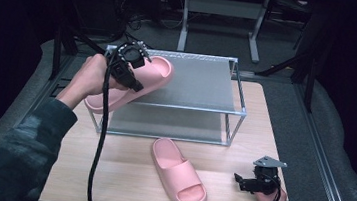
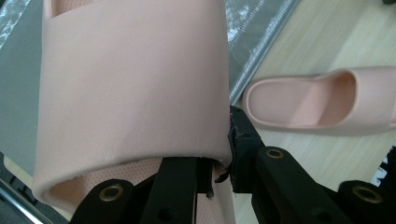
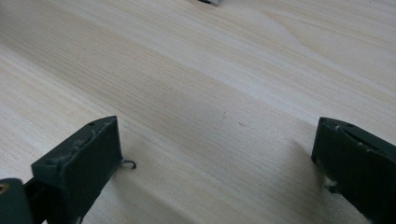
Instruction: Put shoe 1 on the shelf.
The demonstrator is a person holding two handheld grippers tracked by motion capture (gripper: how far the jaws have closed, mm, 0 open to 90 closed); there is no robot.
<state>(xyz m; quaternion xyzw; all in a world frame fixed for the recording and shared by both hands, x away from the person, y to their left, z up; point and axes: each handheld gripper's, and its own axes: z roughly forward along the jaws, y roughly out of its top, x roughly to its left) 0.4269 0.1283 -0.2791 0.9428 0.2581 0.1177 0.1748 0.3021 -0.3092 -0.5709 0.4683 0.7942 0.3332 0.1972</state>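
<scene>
Halfway there: one slipper going onto the rack.
The left gripper (image 1: 137,71), clamped on a pink slipper (image 1: 156,73), holds it at the rack's (image 1: 193,82) top shelf, upper left; the second slipper (image 1: 179,173) waits on the table (image 1: 123,175), lower centre, near the right gripper (image 1: 239,181), its jaws apart.

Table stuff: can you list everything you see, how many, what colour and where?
slipper: 2, pink; one held at the rack's top left, one lying on the table in front of the rack
rack: 1, silver frame with two grey shelves, at the back of the table
table: 1, light wood, under it all
left gripper: 1, black, fingers shut on the held slipper's strap
right gripper: 1, black, open, low at the table's front right
sleeve: 1, dark patterned, left
</scene>
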